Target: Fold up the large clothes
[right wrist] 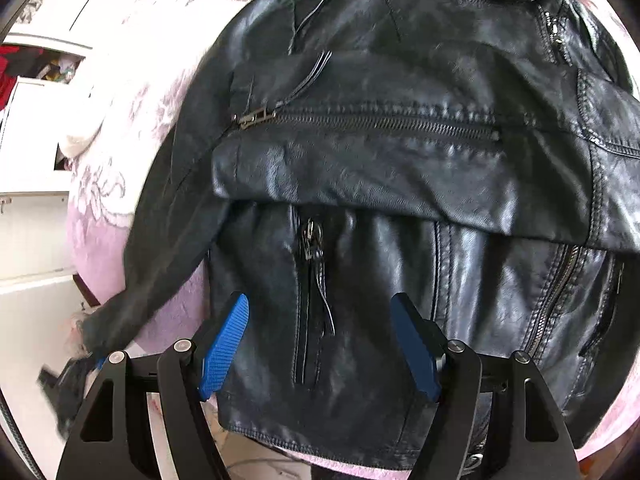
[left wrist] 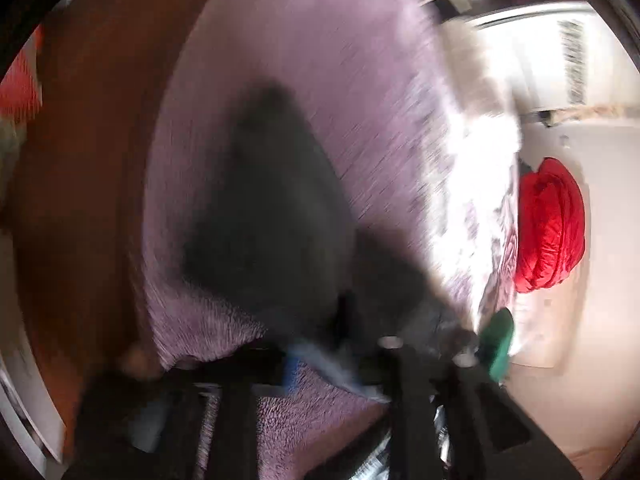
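Black leather jacket (right wrist: 360,184) lies on the pink floral blanket (right wrist: 120,152), one sleeve folded across its front. My right gripper (right wrist: 320,340) hovers over the near hem, jaws wide. Left gripper (left wrist: 392,344): blurred, cannot tell.

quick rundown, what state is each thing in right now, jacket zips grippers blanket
jacket: flat on the blanket, one sleeve folded across the chest
sleeve zip: closed
pocket zip: closed
blanket: spread under the jacket
right gripper: open, over the jacket hem, holding nothing
left gripper: too blurred to tell whether it is open or shut
red bundle: bunched up against the white wall
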`<state>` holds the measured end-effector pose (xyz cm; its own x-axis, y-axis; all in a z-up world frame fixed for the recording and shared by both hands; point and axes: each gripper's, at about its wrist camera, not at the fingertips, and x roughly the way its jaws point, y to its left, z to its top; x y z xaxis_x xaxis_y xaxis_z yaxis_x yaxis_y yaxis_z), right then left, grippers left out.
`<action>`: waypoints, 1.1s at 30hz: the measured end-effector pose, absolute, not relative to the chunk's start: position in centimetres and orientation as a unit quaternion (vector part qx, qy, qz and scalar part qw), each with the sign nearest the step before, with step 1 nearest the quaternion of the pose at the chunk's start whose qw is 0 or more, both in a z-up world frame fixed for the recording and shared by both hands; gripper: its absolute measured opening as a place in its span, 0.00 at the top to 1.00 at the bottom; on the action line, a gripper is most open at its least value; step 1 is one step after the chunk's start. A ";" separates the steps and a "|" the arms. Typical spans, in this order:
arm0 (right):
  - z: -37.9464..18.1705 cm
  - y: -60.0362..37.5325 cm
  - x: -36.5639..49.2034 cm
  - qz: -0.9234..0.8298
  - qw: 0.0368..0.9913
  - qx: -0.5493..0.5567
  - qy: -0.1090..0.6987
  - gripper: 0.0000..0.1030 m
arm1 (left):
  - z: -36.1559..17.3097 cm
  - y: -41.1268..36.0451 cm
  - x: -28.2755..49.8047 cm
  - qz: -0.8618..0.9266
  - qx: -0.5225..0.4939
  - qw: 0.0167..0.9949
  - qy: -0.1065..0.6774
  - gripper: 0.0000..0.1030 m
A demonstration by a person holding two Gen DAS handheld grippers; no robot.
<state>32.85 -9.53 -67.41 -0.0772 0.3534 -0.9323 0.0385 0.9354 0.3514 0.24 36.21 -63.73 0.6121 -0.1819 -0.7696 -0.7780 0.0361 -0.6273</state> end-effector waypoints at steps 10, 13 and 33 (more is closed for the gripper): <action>-66.5 -9.5 34.4 0.066 0.682 0.066 0.726 0.25 | -60.6 35.2 5.5 0.332 -0.534 0.672 0.392 0.85; -66.1 -9.3 34.7 0.007 0.696 -0.023 0.718 0.17 | -57.3 35.0 8.4 0.349 -0.449 0.719 0.399 0.93; -64.1 -17.3 35.4 -0.031 0.712 0.072 0.698 0.17 | -41.5 14.9 27.7 0.091 -0.115 0.893 0.425 0.95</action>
